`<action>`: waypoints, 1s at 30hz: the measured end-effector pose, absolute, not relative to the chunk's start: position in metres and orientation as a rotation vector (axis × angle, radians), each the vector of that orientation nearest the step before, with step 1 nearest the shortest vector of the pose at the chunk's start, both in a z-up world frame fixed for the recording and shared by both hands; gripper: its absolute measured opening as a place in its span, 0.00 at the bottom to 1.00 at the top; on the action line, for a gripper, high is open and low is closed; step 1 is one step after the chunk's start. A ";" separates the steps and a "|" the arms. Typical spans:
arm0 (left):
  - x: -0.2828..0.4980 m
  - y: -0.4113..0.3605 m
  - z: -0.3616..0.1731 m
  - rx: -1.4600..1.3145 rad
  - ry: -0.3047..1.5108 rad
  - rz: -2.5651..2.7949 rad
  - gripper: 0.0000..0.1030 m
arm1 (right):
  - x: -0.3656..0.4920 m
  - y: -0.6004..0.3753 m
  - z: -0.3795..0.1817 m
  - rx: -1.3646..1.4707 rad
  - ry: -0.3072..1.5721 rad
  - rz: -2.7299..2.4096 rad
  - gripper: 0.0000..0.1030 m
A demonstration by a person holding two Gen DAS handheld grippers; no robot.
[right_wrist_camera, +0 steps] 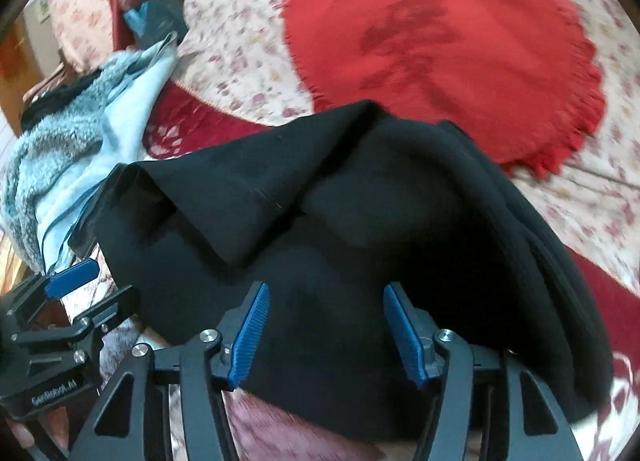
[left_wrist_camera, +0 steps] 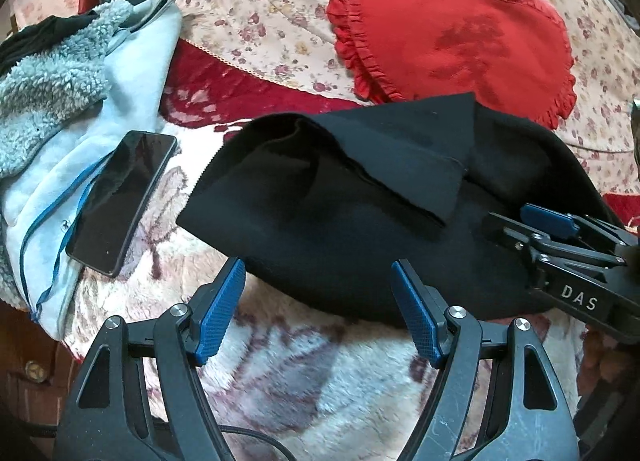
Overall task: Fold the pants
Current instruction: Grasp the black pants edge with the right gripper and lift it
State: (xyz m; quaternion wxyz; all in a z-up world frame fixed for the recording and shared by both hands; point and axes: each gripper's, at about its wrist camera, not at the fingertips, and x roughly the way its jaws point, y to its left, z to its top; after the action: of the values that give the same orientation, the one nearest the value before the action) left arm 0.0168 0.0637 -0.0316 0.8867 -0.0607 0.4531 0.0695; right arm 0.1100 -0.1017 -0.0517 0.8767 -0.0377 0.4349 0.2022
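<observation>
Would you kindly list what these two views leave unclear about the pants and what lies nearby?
- Black pants: waistband and leg ends indistinguishable in the dark, bunched cloth, both views.
- Phone: left wrist view only; screen dark.
- Red cushion: motion-blurred, top cut off, right wrist view.
- Right gripper: cut off by the frame's right edge, left wrist view.

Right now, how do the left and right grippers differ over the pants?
The left gripper sits at the near edge of the black pants, with fleece blanket beneath its jaws. The right gripper sits further in, with only pants between its jaws. Both have their jaws wide apart, holding nothing.
</observation>
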 end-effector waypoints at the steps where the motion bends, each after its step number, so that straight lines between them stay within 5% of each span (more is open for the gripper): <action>1: 0.018 0.065 -0.032 -0.125 0.943 0.146 0.73 | 0.113 -0.096 -0.052 -0.078 0.906 0.434 0.56; 30: 0.033 0.082 -0.050 -0.155 0.984 0.143 0.73 | 0.187 -0.028 -0.040 0.033 0.864 0.566 0.56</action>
State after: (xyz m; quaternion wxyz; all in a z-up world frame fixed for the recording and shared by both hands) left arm 0.0332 0.0819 -0.0502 0.8761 -0.0744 0.4714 0.0686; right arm 0.1874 -0.0283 -0.0397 0.8694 0.0157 0.4131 0.2707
